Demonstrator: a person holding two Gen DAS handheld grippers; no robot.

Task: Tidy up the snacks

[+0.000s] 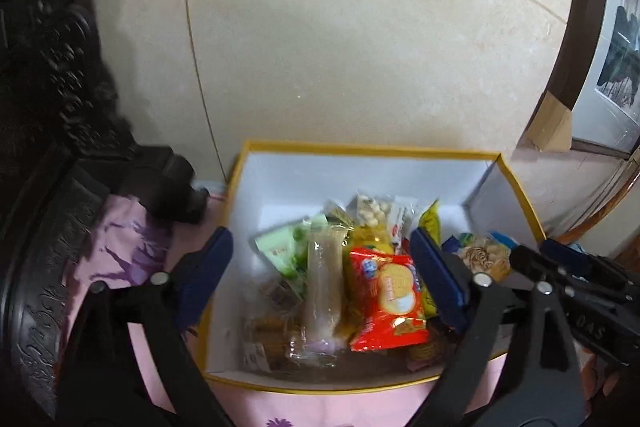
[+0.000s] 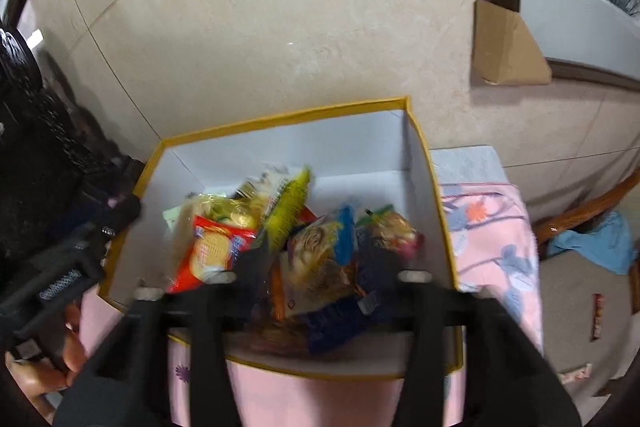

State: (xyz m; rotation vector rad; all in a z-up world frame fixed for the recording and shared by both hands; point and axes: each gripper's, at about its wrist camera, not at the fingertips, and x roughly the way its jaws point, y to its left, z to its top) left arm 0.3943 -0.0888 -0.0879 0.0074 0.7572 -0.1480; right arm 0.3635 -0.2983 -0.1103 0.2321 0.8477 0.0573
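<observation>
Red cracker packet (image 1: 386, 301) in box (image 1: 360, 149), below parted left gripper (image 1: 324, 267)

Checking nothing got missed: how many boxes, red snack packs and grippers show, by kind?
Box: 1
Red snack pack: 1
Grippers: 2, left gripper and right gripper
Total: 4

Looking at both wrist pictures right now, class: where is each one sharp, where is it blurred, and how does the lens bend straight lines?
Left wrist view: the red cracker packet is fairly sharp, the clear wrappers beside it smeared; the wall's tile seams bow outward. Right wrist view: the right gripper is motion-blurred, as are the snacks below it; the yellow-rimmed box looks skewed; dark vignette in the corners.
</observation>
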